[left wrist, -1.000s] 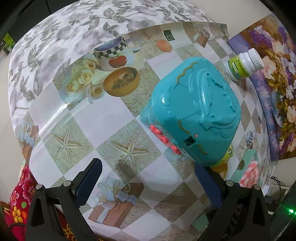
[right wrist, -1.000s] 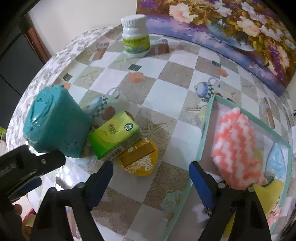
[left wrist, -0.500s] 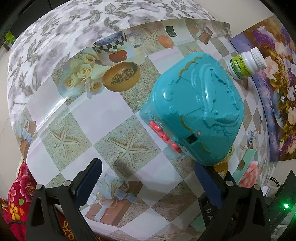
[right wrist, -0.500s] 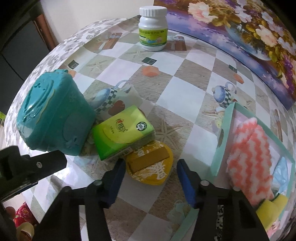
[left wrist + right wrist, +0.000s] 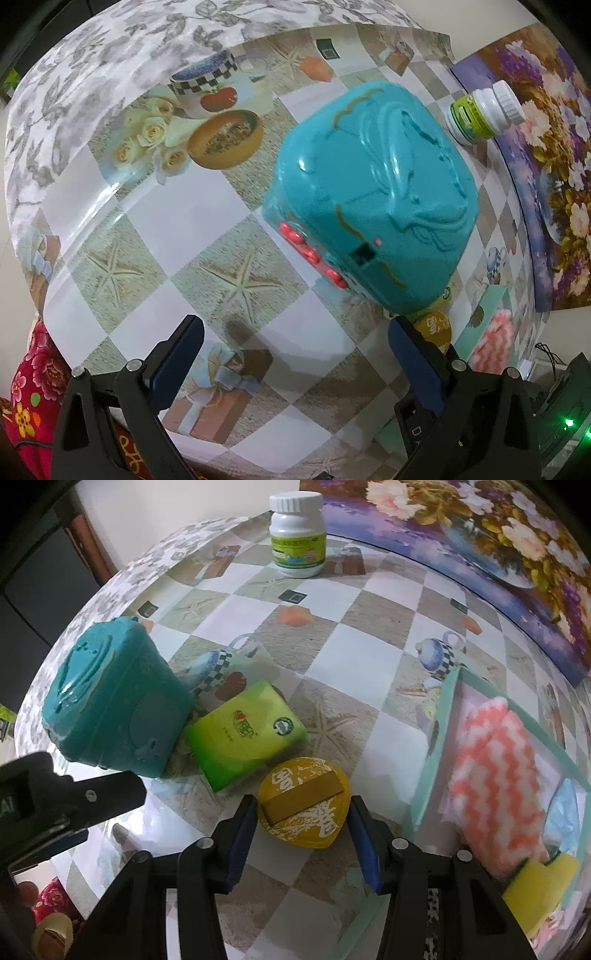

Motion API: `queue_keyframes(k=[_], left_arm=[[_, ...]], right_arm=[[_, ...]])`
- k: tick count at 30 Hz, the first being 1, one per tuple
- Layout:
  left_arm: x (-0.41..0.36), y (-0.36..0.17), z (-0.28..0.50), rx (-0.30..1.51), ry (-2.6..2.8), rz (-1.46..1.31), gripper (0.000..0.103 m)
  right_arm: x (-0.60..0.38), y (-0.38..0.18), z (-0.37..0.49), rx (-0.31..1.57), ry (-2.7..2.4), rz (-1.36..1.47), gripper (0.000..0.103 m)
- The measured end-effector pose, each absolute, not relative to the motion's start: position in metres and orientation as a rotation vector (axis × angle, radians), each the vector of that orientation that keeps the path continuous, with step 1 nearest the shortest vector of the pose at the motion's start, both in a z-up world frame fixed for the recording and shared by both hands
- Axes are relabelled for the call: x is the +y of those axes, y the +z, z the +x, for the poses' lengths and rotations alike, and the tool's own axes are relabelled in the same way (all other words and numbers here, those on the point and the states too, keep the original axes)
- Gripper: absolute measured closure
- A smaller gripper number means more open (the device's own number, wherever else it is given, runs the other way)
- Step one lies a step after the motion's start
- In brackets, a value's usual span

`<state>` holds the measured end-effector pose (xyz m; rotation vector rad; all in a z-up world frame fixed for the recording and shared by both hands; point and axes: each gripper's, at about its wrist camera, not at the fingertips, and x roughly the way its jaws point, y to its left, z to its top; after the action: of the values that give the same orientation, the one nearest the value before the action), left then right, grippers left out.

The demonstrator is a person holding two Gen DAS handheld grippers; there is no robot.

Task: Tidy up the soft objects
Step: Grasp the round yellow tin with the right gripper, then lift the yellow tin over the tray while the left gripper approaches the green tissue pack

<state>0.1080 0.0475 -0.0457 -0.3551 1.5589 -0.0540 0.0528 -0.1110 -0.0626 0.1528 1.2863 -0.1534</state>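
Note:
A green tissue pack [image 5: 245, 734] lies on the table between a teal plastic box [image 5: 110, 698] and a yellow round packet [image 5: 304, 806]. My right gripper [image 5: 301, 840] is open, its fingers on either side of the yellow packet's near edge. A mint tray [image 5: 432, 757] at the right holds a pink-and-white fluffy cloth [image 5: 495, 782], a yellow sponge [image 5: 539, 886] and a blue item. My left gripper [image 5: 295, 362] is open and empty above the tablecloth, in front of the teal box [image 5: 373, 225].
A white pill bottle [image 5: 297, 535] with a green label stands at the back, also in the left wrist view [image 5: 484, 110]. A floral picture [image 5: 480, 528] leans along the back right. The table edge curves along the left.
My right gripper has moved left and forward from the tray toward the yellow packet, and its jaws have narrowed around it. My left gripper has shifted only slightly.

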Motion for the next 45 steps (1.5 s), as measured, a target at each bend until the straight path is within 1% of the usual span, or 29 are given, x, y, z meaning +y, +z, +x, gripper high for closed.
queue_keyframes(k=[7,15,22,35,43,44,45], left_arm=[[0.034,-0.048,0.104,1.574,-0.122,-0.38,0.003],[0.014,-0.046,0.1,1.563,-0.206,-0.338,0.003],[-0.014,-0.042,0.094,1.545,-0.265,-0.263,0.003],[-0.066,-0.035,0.076,1.508,-0.37,-0.068,0.004],[-0.1,-0.03,0.073,1.47,-0.501,-0.01,0.008],[-0.103,-0.031,0.076,1.462,-0.499,0.002,0.009],[-0.102,-0.033,0.076,1.452,-0.496,0.013,0.013]], right_arm=[[-0.125,-0.054,0.042,1.283,-0.186,0.198,0.05],[-0.143,-0.018,0.026,1.202,-0.235,0.26,0.05],[-0.167,0.008,0.014,1.145,-0.296,0.292,0.05],[-0.197,0.033,-0.004,1.102,-0.366,0.347,0.05],[-0.209,0.042,-0.013,1.067,-0.371,0.378,0.05],[-0.211,0.044,-0.014,1.062,-0.373,0.383,0.05],[-0.212,0.045,-0.016,1.058,-0.375,0.388,0.05]])
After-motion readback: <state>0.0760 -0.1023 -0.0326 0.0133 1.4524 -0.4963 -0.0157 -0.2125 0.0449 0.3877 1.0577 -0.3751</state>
